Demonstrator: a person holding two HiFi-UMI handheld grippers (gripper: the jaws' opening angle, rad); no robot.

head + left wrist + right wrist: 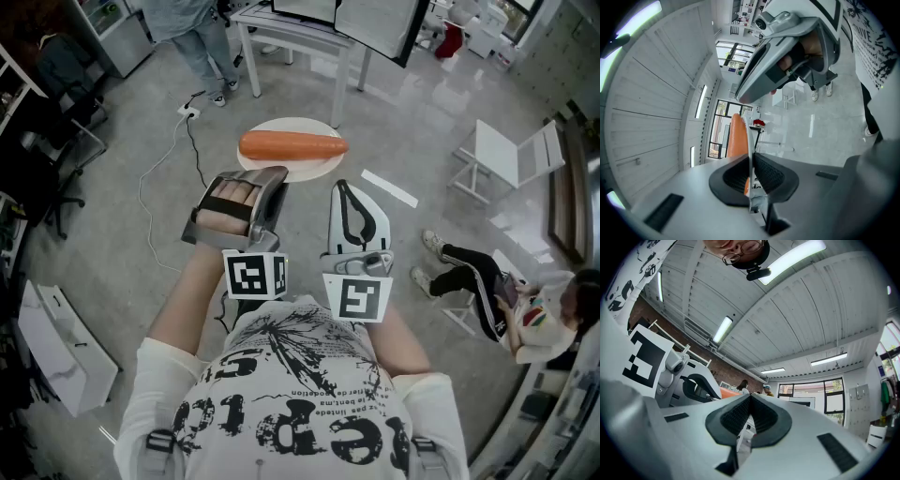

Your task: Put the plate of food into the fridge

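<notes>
Plate (281, 127) of food sits just ahead of my left gripper (272, 180), whose jaws are pinched onto its near rim. In the left gripper view I see the thin white edge run straight up between the pads. One long orange piece of food (292, 145) lies across it. My right gripper (750, 399) is just beside the left, jaws pressed together on nothing, tipped up toward the ceiling. Grey floor (403, 122) lies well below both.
</notes>
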